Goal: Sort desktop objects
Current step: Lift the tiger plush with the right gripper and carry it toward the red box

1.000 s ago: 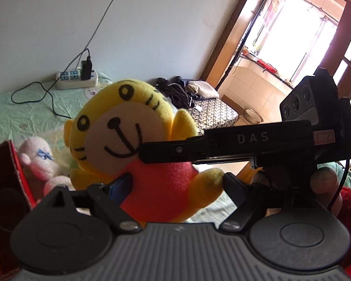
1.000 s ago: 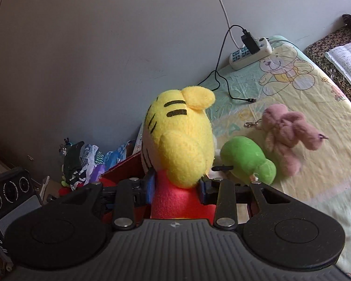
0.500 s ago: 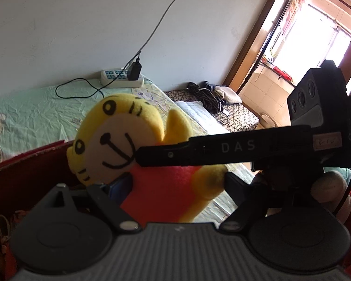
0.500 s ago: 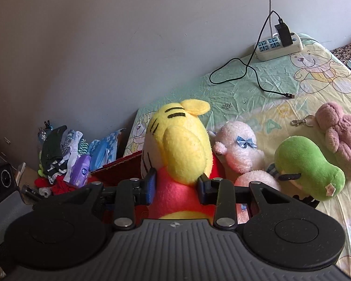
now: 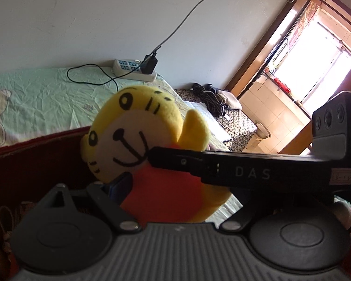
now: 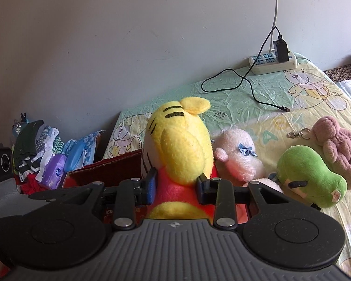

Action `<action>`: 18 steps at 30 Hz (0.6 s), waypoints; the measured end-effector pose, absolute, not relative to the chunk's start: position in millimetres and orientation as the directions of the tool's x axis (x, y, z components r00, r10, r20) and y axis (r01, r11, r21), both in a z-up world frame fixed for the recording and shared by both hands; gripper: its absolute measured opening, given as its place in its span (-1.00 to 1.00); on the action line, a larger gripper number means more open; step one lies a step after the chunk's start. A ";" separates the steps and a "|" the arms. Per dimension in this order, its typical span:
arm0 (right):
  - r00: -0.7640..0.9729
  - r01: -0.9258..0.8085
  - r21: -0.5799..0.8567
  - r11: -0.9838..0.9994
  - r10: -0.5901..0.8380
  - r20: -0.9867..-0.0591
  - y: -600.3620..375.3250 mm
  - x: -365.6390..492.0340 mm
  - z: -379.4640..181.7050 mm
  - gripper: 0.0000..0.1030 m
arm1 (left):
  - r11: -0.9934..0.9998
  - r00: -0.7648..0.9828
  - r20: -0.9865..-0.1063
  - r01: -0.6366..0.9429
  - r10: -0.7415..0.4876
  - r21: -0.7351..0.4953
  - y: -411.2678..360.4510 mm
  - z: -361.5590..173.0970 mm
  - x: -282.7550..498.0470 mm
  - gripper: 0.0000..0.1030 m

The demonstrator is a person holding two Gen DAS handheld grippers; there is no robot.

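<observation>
A white power strip (image 6: 273, 62) with a black charger (image 6: 280, 51) lies on the bedsheet (image 6: 241, 93) by the wall

A plain pale wall (image 6: 105, 46) backs a bed covered in a green sheet (image 6: 257, 98) printed with cartoon bears. A white power strip (image 6: 272, 63) lies against the wall, with a black charger plugged in. Past the bed, a wooden-framed doorway (image 5: 257, 65) opens onto bright window light (image 5: 316, 53) and a tiled floor (image 5: 273, 121).
</observation>
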State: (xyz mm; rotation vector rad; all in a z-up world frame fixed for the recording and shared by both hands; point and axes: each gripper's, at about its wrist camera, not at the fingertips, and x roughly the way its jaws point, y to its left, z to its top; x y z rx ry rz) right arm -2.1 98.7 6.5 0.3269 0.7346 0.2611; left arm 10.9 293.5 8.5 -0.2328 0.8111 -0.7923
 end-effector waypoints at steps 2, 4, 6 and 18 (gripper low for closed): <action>0.733 -0.119 0.359 0.926 0.326 -0.597 104.7 -7.7 2.3 -0.31 | 0.697 0.418 -0.569 0.543 -0.708 -0.468 300.2 3.2 7.3 0.80; 0.734 -0.125 0.350 0.928 0.324 -0.597 112.6 -10.2 -3.4 -0.32 | 0.705 0.415 -0.585 0.548 -0.696 -0.450 304.7 -0.4 3.1 0.79; 0.705 -0.103 0.370 0.923 0.331 -0.628 115.2 -6.4 -14.2 -0.32 | 0.723 0.418 -0.610 0.546 -0.673 -0.423 308.2 -4.6 0.8 0.75; 0.712 -0.080 0.256 0.963 0.235 -0.662 124.8 -4.0 -30.1 -0.29 | 0.737 0.337 -0.695 0.533 -0.635 -0.415 296.9 -36.2 11.7 0.74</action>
